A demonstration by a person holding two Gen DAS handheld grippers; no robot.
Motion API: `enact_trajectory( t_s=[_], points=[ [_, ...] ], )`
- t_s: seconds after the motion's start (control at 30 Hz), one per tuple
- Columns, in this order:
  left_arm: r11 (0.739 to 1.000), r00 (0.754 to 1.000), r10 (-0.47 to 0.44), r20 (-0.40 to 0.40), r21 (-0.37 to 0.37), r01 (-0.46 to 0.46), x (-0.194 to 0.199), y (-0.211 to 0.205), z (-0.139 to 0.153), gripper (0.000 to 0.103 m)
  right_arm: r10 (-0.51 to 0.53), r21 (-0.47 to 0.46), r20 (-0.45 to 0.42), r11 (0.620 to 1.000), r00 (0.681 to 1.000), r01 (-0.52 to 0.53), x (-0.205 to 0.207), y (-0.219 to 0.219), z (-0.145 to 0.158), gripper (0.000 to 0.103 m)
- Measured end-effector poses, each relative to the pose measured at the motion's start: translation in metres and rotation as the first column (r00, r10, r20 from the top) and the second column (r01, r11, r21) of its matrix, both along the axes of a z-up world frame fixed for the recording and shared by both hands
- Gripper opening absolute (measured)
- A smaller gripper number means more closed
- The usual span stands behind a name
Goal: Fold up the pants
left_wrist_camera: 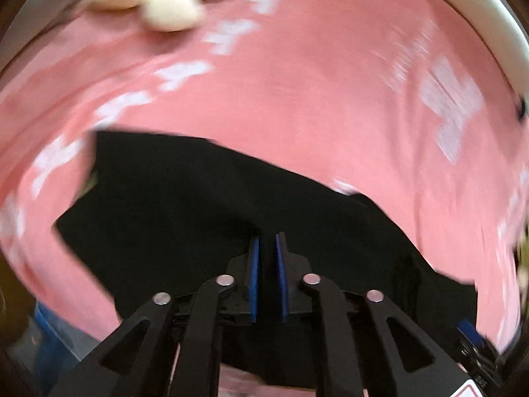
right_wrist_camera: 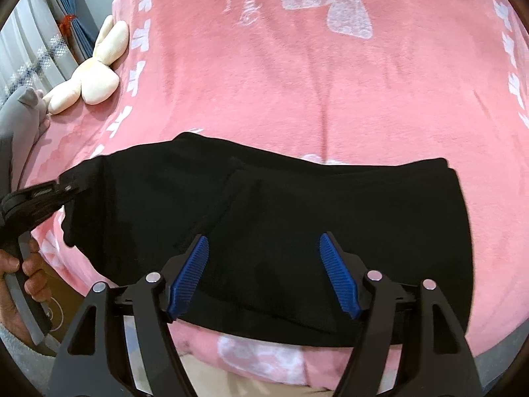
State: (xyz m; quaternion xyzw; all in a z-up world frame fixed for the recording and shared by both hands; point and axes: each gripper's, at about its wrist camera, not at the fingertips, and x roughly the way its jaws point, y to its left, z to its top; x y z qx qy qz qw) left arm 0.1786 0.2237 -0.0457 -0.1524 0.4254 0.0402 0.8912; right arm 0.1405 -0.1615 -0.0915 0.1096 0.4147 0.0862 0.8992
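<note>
One pair of black pants (right_wrist_camera: 264, 231) lies folded across the near edge of a bed under a pink blanket (right_wrist_camera: 297, 82) with white, unreadable lettering. Two hand-held grippers: the right hand-held gripper (right_wrist_camera: 264, 273) spread wide above the cloth, the left hand-held gripper (left_wrist_camera: 267, 276) narrowly apart, gripping nothing. One cream plush rabbit (right_wrist_camera: 92, 76) sits aside.

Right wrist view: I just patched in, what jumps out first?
The black pants lie folded across the near edge of the pink blanket, filling the middle of the view. The right gripper hovers open above them, and the left gripper meets their left end. A cream plush toy lies far left.
</note>
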Motion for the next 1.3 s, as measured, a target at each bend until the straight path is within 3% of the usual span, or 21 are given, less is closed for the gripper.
enact_trajectory(
  t_s=[0.07,0.1,0.2,0.3,0.33,0.37,0.47,0.57,0.7,0.87,1.03,1.07,1.1,1.13,1.17,1.23,1.3],
  points=[
    [0.993,0.994,0.109,-0.014,0.045,-0.109,-0.006,0.031,-0.008,0.038,-0.012,0.01,-0.009,1.0,1.0,0.012,-0.001,-0.006,-0.003,0.07],
    [0.988,0.989,0.145,-0.029,0.055,-0.143,-0.004,0.053,-0.017,0.04,-0.016,0.019,-0.015,1.0,1.0,0.016,-0.001,-0.008,-0.005,0.07],
    [0.977,0.965,0.21,-0.156,0.067,-0.202,0.006,0.098,-0.04,0.034,-0.021,0.05,-0.036,0.998,0.999,0.023,0.0,-0.008,-0.009,0.07],
    [0.967,0.963,0.245,-0.111,-0.044,-0.251,-0.014,0.122,-0.031,0.04,-0.005,0.028,-0.023,1.0,1.0,0.006,-0.002,0.003,-0.007,0.07],
    [0.965,0.962,0.25,-0.113,-0.054,-0.257,-0.017,0.125,-0.032,0.045,-0.001,0.019,-0.02,1.0,1.0,0.001,-0.002,0.007,-0.007,0.07],
    [0.964,0.96,0.251,-0.124,-0.063,-0.26,-0.019,0.126,-0.036,0.057,0.008,0.01,-0.019,1.0,1.0,-0.008,-0.001,0.012,-0.007,0.07],
    [0.961,0.958,0.234,-0.164,-0.111,-0.253,-0.012,0.123,-0.053,0.059,0.035,0.009,-0.025,0.999,0.999,-0.034,0.003,0.026,-0.008,0.07],
    [0.949,0.953,0.262,-0.152,-0.14,-0.283,-0.002,0.124,-0.059,0.068,0.062,-0.013,-0.014,0.998,0.998,-0.062,0.003,0.037,-0.004,0.07],
    [0.925,0.946,0.271,-0.176,-0.225,-0.306,-0.001,0.136,-0.052,0.069,0.068,-0.068,0.014,0.995,0.998,-0.067,0.0,0.041,0.003,0.071],
    [0.943,0.968,0.209,-0.138,-0.233,-0.237,-0.026,0.13,-0.034,0.069,0.043,-0.061,0.012,0.997,0.999,-0.042,0.0,0.033,-0.003,0.075],
    [0.958,0.975,0.165,-0.148,-0.212,-0.194,-0.011,0.112,-0.048,0.052,0.055,-0.037,0.0,0.998,0.998,-0.055,0.002,0.04,-0.003,0.075],
    [0.965,0.979,0.142,-0.145,-0.198,-0.169,-0.005,0.109,-0.049,0.031,0.06,-0.05,0.007,0.997,0.998,-0.06,0.001,0.043,-0.001,0.075],
    [0.972,0.98,0.131,-0.151,-0.175,-0.157,-0.002,0.106,-0.05,0.019,0.065,-0.074,0.015,0.995,0.998,-0.063,0.0,0.045,0.001,0.075],
    [0.977,0.982,0.12,-0.144,-0.161,-0.143,0.001,0.105,-0.049,0.017,0.067,-0.089,0.019,0.994,0.998,-0.065,-0.001,0.046,0.002,0.076],
    [0.98,0.987,0.099,-0.126,-0.157,-0.119,0.001,0.106,-0.046,0.003,0.07,-0.108,0.022,0.992,0.997,-0.067,-0.002,0.047,0.002,0.076],
    [0.982,0.995,0.047,-0.093,-0.177,-0.063,0.002,0.114,-0.029,0.003,0.071,-0.114,0.024,0.991,0.997,-0.068,-0.002,0.047,0.004,0.076],
    [0.994,0.995,0.074,-0.062,-0.073,-0.078,0.0,0.13,-0.007,0.003,0.065,-0.099,0.029,0.993,0.997,-0.062,-0.001,0.044,0.005,0.076]
  ],
)
